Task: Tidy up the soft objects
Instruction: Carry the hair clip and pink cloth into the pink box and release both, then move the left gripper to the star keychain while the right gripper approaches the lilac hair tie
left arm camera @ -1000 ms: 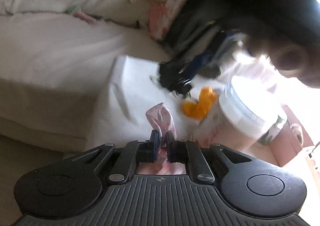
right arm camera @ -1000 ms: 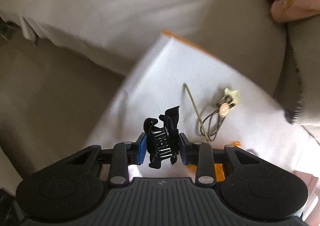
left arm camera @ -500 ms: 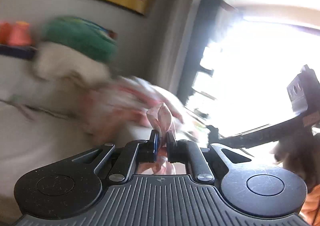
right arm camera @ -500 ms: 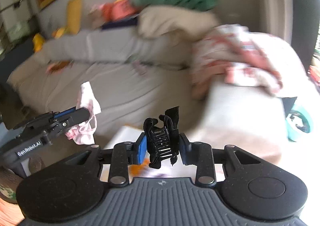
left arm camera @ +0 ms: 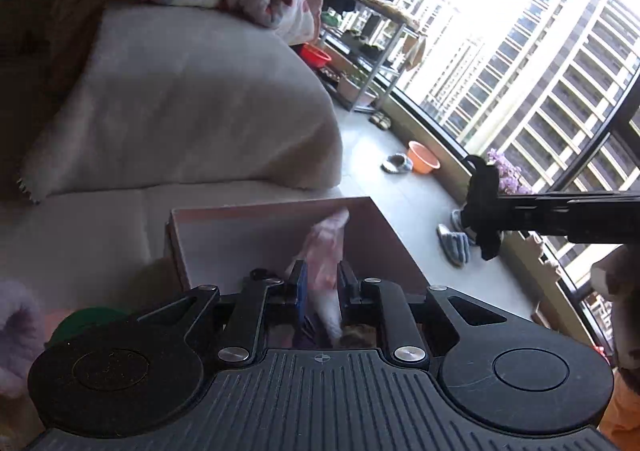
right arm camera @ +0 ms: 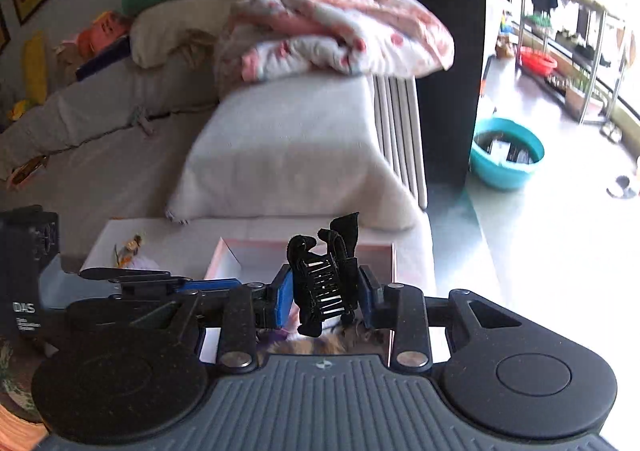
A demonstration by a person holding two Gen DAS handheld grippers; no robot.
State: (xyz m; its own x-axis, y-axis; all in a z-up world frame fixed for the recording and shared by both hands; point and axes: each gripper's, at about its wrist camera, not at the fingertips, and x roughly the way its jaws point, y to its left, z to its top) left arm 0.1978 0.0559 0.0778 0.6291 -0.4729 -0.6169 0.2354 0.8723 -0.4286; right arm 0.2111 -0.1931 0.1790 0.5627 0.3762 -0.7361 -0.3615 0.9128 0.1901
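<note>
My left gripper [left arm camera: 320,285] is shut on a pink patterned scrunchie [left arm camera: 326,251] and holds it over an open pink box [left arm camera: 224,213] on the sofa. My right gripper [right arm camera: 324,291] is shut on a black claw hair clip [right arm camera: 322,277] just above the same box [right arm camera: 304,247]. In the left wrist view the right gripper with the clip [left arm camera: 484,207] sticks in from the right. In the right wrist view the left gripper [right arm camera: 132,279] reaches in from the left. Inside the box lie a purple and a brown soft item [right arm camera: 316,345].
A white cushion [right arm camera: 296,147] with a pink floral blanket [right arm camera: 340,27] stands behind the box. A white board [right arm camera: 120,247] with small hair ties lies left of the box. A teal basin [right arm camera: 506,153] and slippers [left arm camera: 452,247] are on the floor at the right.
Both grippers have swung from the white board over to the pink box, each still holding its item. The left jaws now stand slightly wider around the scrunchie.
</note>
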